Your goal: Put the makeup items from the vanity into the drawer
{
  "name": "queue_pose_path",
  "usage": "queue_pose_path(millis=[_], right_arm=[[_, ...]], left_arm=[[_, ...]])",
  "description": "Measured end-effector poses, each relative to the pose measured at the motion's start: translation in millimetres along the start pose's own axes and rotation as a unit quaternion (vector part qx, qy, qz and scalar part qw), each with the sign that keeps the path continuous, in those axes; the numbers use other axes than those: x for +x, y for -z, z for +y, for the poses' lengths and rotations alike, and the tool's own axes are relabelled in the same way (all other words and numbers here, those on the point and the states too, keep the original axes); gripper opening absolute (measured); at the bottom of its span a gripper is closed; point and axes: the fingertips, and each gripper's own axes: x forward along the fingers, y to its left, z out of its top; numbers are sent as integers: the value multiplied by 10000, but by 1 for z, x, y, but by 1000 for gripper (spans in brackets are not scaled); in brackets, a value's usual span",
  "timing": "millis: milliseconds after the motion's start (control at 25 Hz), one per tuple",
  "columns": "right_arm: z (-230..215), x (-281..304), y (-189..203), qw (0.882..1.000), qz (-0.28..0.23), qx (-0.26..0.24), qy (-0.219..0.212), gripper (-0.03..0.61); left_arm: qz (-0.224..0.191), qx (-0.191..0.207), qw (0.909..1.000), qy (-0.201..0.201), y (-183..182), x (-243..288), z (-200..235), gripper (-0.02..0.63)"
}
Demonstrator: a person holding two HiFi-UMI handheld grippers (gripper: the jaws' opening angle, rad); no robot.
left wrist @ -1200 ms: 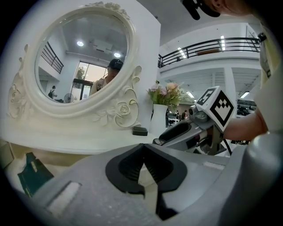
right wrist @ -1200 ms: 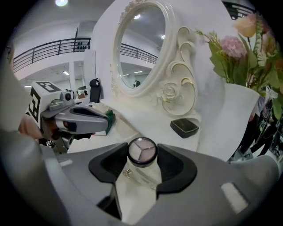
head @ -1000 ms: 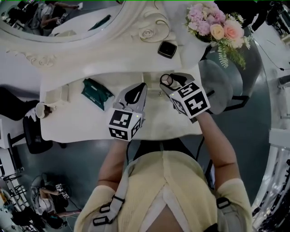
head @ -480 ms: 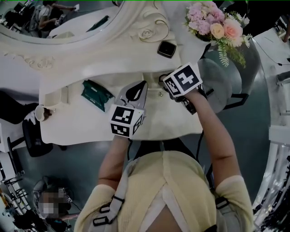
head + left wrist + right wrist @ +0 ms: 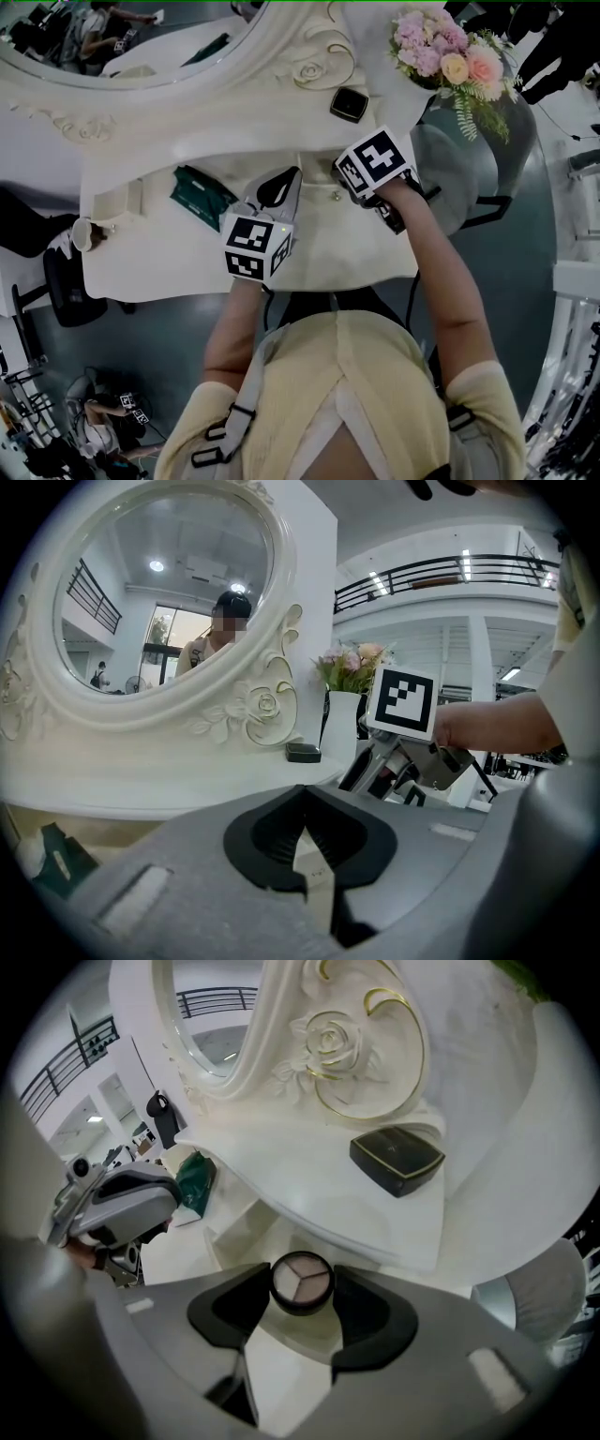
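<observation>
A round eyeshadow compact with three shades sits clamped between the pads of my right gripper. In the head view that gripper points steeply down over the middle of the white vanity, and its marker cube hides the compact. A black square compact lies on the raised shelf under the mirror. A green packet rests on the vanity's left part. My left gripper hovers level just left of the right one, its jaws together with nothing between them.
The ornate mirror frame rises behind the shelf. A vase of flowers stands at the back right, and a grey chair beside the vanity. Below my right gripper is a white box-like recess, perhaps the drawer.
My right gripper has tipped steeply downward and sunk a little, so its cube now covers the round compact in the head view. The left gripper has hardly moved.
</observation>
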Motion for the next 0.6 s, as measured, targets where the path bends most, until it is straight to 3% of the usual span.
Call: queue_pose_path(millis=[600], right_arm=[[0, 8, -3, 9986, 329, 374, -153, 216]], left_arm=[[-70, -207, 9997, 147, 1, -17, 14, 0]])
